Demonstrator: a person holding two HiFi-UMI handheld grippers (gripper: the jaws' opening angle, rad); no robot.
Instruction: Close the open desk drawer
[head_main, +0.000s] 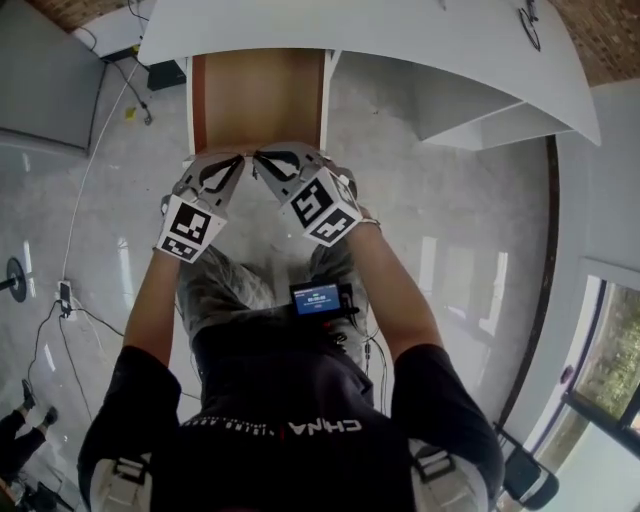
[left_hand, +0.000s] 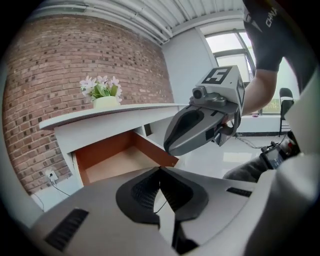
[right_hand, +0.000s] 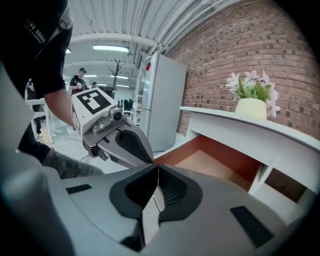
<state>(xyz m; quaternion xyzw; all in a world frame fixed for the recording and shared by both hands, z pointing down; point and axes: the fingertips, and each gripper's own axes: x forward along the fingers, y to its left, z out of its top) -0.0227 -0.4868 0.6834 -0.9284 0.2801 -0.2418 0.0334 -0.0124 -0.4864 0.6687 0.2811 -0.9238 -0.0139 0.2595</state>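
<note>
Under the white desk (head_main: 420, 45), the drawer (head_main: 258, 95) is seen pulled well out, with both grippers at its front edge.
Left gripper (head_main: 238, 158) and right gripper (head_main: 262, 158) are held side by side, tips nearly meeting, just at the drawer's front; contact cannot be told. Jaws of both are pressed fully together, with nothing caught between them. Brown wooden sides and bottom of the drawer are shown. A pot of flowers (left_hand: 106, 101) is set on the desk top. A tall grey cabinet (right_hand: 162, 100) is placed beside the desk, by the brick wall (left_hand: 50, 75).
</note>
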